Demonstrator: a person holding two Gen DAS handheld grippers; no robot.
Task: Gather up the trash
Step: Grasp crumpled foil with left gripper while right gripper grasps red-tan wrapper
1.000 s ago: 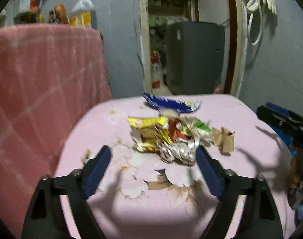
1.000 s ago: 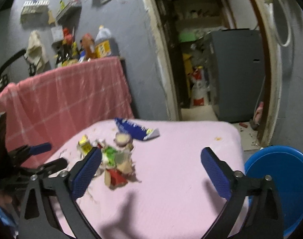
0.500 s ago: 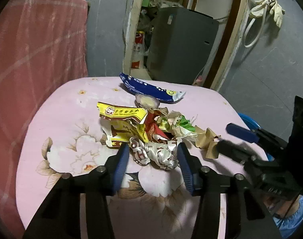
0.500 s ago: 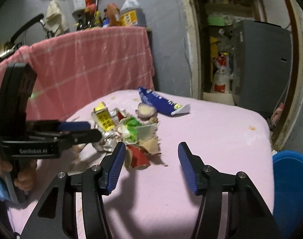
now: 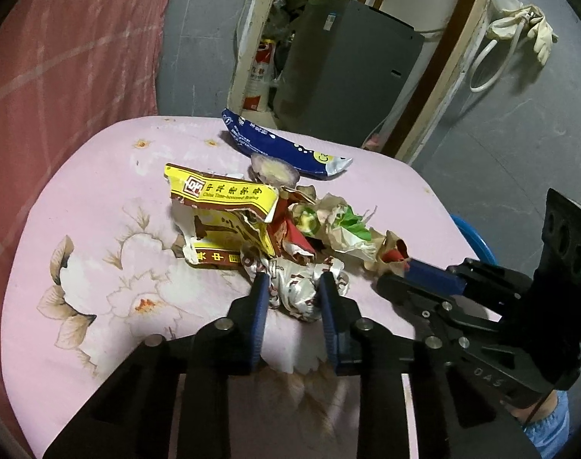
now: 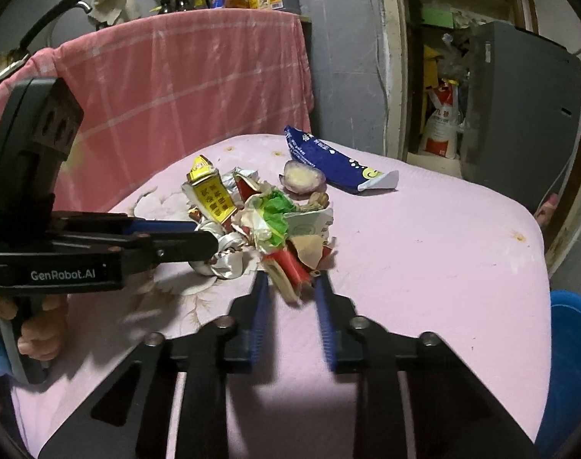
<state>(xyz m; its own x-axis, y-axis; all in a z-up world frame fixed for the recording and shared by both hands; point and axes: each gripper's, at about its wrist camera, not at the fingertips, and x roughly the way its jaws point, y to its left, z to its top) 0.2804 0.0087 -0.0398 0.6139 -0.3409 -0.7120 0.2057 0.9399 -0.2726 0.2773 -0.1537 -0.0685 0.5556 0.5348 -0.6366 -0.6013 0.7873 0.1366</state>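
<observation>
Beside table (image 6: 424,229), blue bin (image 6: 573,363).

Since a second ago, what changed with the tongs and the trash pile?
Both tongs came in on the pile, jaws closing from wide open. Left tongs now bracket the crumpled silver wrapper; right tongs bracket the red-and-brown scrap. Blue wrapper, yellow box and pink tablecloth unchanged.
</observation>
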